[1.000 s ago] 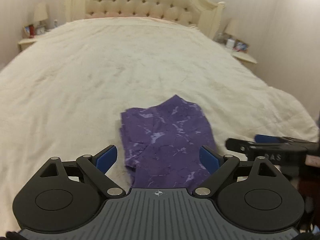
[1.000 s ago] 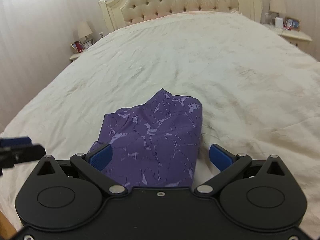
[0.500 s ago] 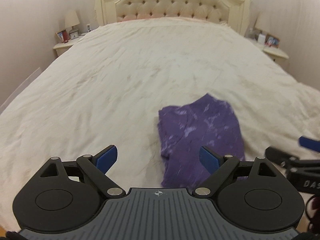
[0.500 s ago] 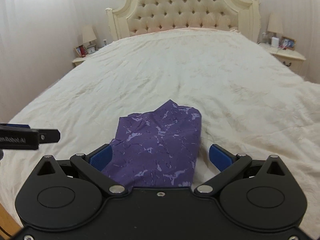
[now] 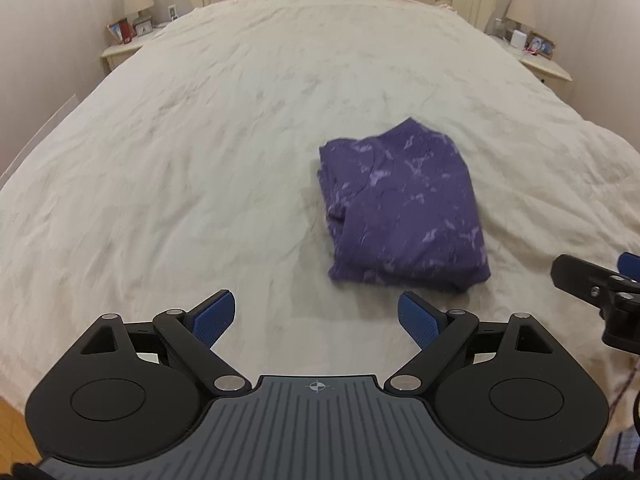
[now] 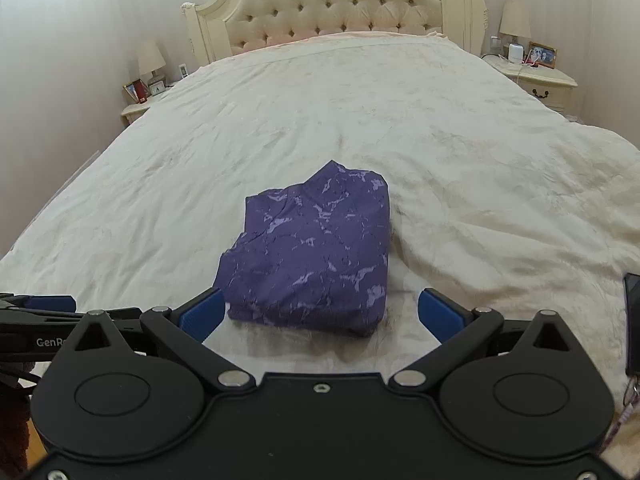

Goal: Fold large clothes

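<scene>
A purple marbled garment lies folded into a compact rectangle on the cream bedspread near the foot of the bed. It also shows in the right wrist view. My left gripper is open and empty, above the bedspread, short of the garment and to its left. My right gripper is open and empty, just short of the garment's near edge. Neither gripper touches the cloth. The right gripper shows at the right edge of the left wrist view, and the left gripper at the left edge of the right wrist view.
A tufted cream headboard stands at the far end. Nightstands with lamps and small items flank the bed, one on the left and one on the right. Walls are close on both sides. Wooden floor shows at the lower left.
Both grippers have pulled back from the garment toward the foot of the bed, and the left one has shifted left. The folded garment stays in place. Both grippers stay open.
</scene>
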